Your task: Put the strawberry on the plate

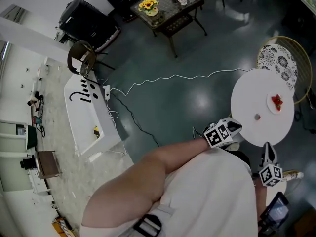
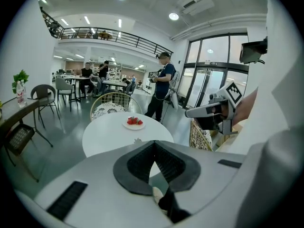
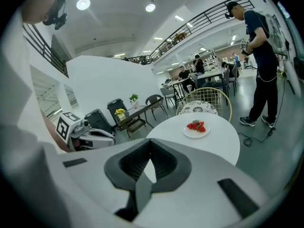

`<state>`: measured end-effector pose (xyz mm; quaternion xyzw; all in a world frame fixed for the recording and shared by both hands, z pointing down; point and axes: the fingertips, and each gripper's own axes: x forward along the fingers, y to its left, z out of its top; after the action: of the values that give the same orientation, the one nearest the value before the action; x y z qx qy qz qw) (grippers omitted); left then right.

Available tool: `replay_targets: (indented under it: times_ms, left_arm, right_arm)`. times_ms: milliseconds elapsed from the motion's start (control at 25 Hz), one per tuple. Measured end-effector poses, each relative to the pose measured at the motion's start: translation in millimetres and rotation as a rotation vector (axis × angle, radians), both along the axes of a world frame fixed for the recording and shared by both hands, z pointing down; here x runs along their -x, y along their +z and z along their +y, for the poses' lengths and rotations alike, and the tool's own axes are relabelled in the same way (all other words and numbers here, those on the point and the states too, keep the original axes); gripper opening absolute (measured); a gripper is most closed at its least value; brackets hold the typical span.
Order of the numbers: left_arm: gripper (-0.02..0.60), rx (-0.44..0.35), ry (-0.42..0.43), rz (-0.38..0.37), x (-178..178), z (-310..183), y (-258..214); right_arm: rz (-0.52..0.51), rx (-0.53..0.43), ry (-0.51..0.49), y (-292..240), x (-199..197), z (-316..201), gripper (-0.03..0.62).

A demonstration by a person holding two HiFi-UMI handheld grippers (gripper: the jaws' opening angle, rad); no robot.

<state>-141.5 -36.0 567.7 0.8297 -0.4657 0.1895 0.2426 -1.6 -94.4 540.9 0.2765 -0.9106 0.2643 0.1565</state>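
A round white table (image 1: 252, 95) stands at the right of the head view. On its far side sits a white plate (image 1: 273, 108) with red strawberries (image 1: 277, 101); one loose strawberry (image 1: 257, 116) lies nearer me. My left gripper (image 1: 236, 127) hovers at the table's near edge, shut and empty. My right gripper (image 1: 267, 148) hangs just off the near rim, also shut with nothing in it. In the left gripper view the plate (image 2: 134, 125) and the loose strawberry (image 2: 138, 140) lie ahead of the closed jaws. The right gripper view shows the plate (image 3: 196, 131) ahead.
A wire chair with a patterned cushion (image 1: 279, 63) stands behind the table. A dark side table with sunflowers (image 1: 165, 9) is farther off, and a white cable (image 1: 173, 77) runs over the floor. A person (image 3: 261, 56) stands beyond the table.
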Motion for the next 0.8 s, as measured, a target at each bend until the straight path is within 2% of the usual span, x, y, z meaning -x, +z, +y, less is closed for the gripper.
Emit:
replay_targets:
  times_ms: [200,400,560,800]
  left_arm:
    - [0.003,0.002,0.029,-0.004,-7.8,-7.2,2.1]
    - [0.003,0.008,0.017,-0.006,-6.8,-22.5,3.1]
    - [0.004,0.038,0.021,-0.016,-4.8,-33.7,11.9]
    - [0.005,0.092,0.084,-0.023,-27.9,-64.8,29.4]
  right_arm:
    - [0.003,0.015,0.011,7.5,-1.3,-3.1,0.005]
    - [0.007,0.019,-0.020,5.8,5.9,-19.2,0.005]
    - [0.012,0.025,-0.040,6.7,9.1,-34.1,0.005]
    - [0.021,0.065,-0.030,20.8,-2.9,-65.2,0.005]
